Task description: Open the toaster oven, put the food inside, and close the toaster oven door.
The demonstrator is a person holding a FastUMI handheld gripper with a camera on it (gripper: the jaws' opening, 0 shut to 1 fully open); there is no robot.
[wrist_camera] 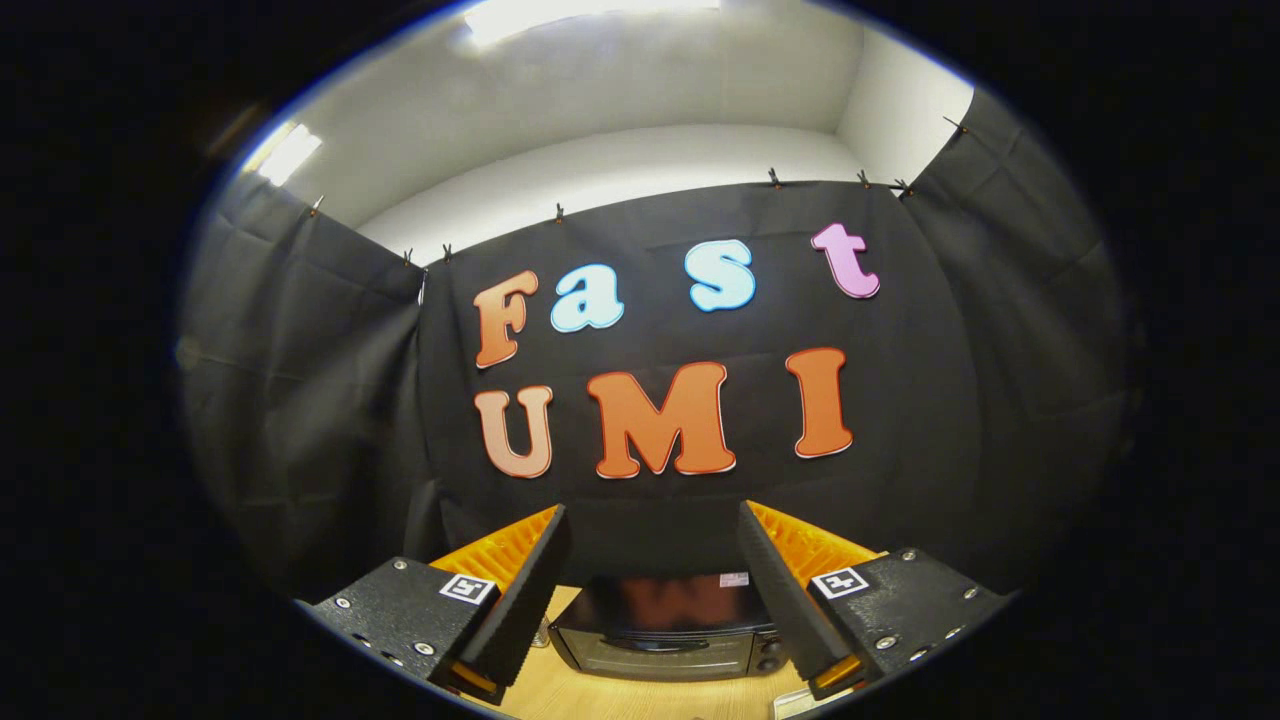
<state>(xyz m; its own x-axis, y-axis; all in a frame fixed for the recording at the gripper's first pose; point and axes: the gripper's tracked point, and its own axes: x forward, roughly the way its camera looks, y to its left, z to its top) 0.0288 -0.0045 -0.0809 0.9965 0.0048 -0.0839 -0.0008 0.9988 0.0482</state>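
Gripper view: one toaster oven (665,635) stands on the wooden table (610,700), door closed, with one handle across the top of the door and two knobs (768,656) at its right edge. One gripper (655,590), two fingers spread wide with nothing between the pads; the oven lies ahead of and below the fingertips, centred in the gap, not touched by either finger.

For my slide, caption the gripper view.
Open tool held high above the closed toaster oven on a wooden table.
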